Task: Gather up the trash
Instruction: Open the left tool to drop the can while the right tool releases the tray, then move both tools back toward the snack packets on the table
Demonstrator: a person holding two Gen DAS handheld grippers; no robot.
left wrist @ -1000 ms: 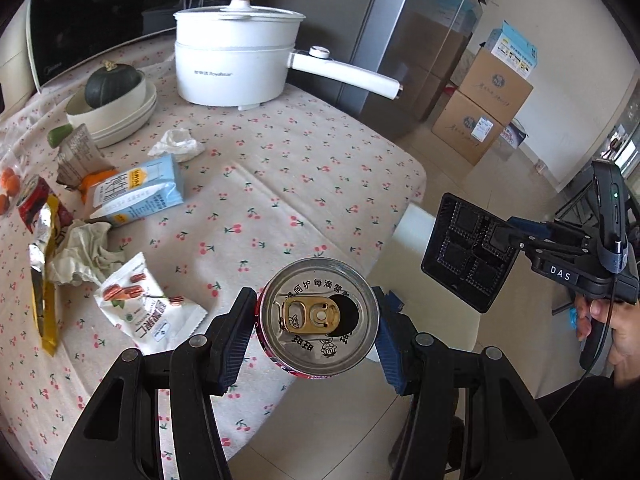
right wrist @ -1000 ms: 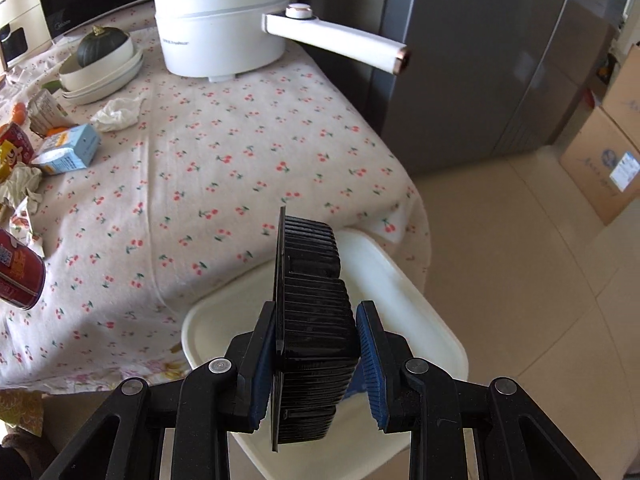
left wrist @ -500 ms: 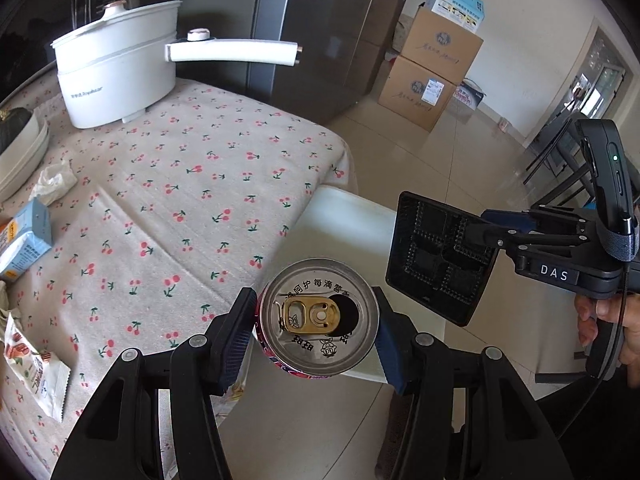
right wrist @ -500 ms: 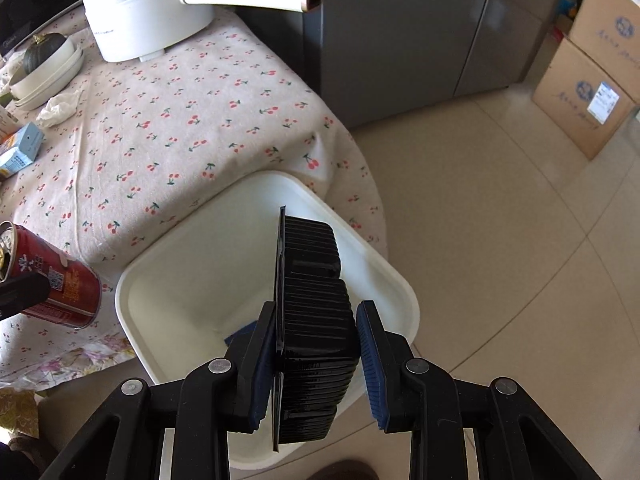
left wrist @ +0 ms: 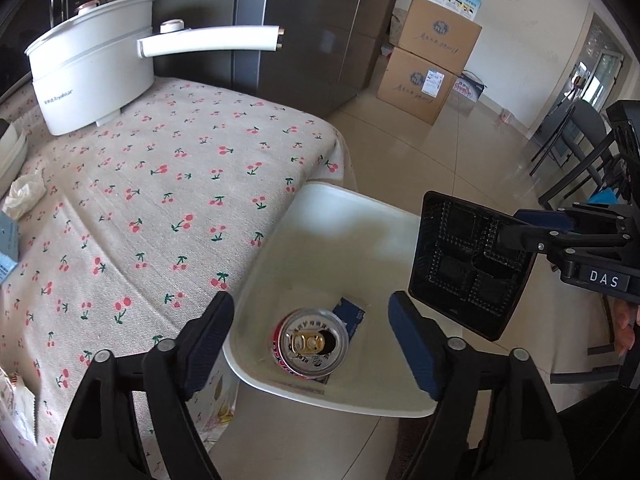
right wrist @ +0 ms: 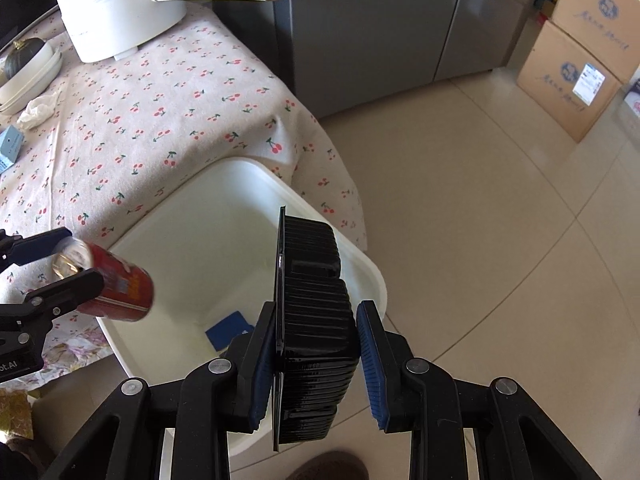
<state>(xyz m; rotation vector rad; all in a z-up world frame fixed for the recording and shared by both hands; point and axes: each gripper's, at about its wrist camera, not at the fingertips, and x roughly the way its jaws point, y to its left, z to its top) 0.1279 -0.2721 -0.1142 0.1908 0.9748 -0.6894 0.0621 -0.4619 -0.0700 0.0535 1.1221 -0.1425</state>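
My left gripper (left wrist: 310, 336) is open above the white bin (left wrist: 320, 208). The red drink can (left wrist: 309, 344) has left its jaws and is in the air over the bin; in the right wrist view the can (right wrist: 118, 286) is just past the left fingers (right wrist: 44, 246). My right gripper (right wrist: 316, 350) has opened, with a gap on the right side of the black plastic tray (right wrist: 314, 320), which stands on edge between the pads above the bin (right wrist: 360, 260). A blue scrap (right wrist: 228, 334) lies on the bin floor.
The bin stands on the floor beside the cherry-print tablecloth (left wrist: 160, 200). A white pot (left wrist: 92, 76) with a long handle, a crumpled tissue (left wrist: 26, 194) and a blue carton (right wrist: 10, 148) are on the table. Cardboard boxes (left wrist: 432, 64) and a dark fridge (right wrist: 380, 20) stand behind.
Both grippers moved from the table to over the bin. The left gripper opened and let go of the can. The right gripper's jaws have widened around the black tray.
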